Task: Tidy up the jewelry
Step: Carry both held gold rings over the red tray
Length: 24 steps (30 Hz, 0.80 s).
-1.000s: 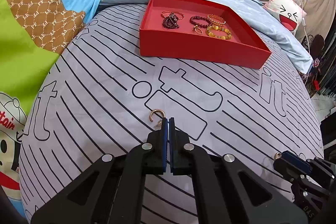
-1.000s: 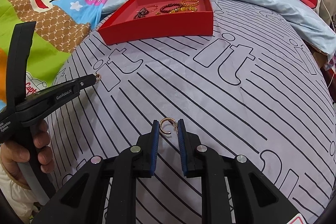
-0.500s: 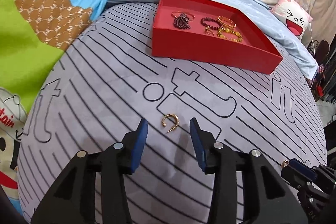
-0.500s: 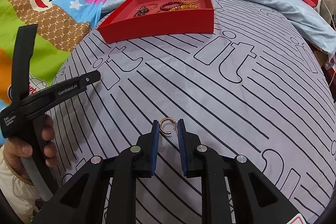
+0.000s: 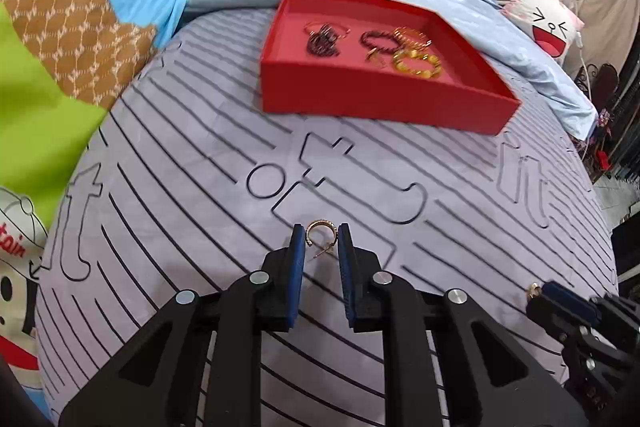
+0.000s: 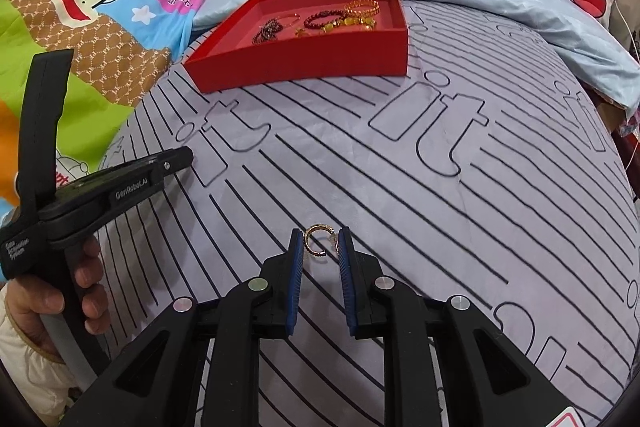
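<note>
Left gripper jaws, just closing, pinch a gold earring on the striped bedsheet. Right gripper narrowly clamps a second earring. Red tray lies well beyond.

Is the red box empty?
No. The red box already has several bracelets lying inside it, some dark red and some gold.

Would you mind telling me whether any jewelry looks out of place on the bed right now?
Yes: two small gold hoop earrings are outside the red tray, where the bracelets sit. One earring is between the left claw's pads, which have just been closing. The other earring is pinched in the right claw.
</note>
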{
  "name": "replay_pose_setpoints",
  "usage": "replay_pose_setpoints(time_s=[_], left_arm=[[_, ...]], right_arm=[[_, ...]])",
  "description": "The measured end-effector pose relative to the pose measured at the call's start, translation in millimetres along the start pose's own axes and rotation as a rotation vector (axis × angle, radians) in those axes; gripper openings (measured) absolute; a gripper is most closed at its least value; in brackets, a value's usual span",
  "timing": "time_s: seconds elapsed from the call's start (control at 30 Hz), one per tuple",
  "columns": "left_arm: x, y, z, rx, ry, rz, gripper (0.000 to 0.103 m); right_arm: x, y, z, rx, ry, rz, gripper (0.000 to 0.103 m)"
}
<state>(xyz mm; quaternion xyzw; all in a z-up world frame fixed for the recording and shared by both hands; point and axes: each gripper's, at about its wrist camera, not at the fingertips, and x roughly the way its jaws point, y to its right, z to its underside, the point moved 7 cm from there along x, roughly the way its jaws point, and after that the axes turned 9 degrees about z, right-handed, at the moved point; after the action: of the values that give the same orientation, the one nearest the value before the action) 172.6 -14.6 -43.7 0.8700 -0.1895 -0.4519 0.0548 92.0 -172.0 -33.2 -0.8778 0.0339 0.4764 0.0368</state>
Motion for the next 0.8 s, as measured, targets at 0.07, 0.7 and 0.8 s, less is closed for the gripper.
replay_pose_setpoints(time_s=[0.07,0.7,0.8], left_arm=[[-5.9,5.6,-6.1,0.009,0.01,0.011,0.016],[17.7,34.7,-134.7,0.064,0.108,0.068,0.016],[40.8,31.2,-146.5,0.07,0.091,0.057,0.016]], right_arm=[[-2.8,-1.2,-8.1,-0.001,0.017,-0.002,0.017],[17.4,-3.9,-168.1,-0.001,0.191,-0.006,0.017],[40.3,-2.1,-187.5,0.012,0.175,0.001,0.017]])
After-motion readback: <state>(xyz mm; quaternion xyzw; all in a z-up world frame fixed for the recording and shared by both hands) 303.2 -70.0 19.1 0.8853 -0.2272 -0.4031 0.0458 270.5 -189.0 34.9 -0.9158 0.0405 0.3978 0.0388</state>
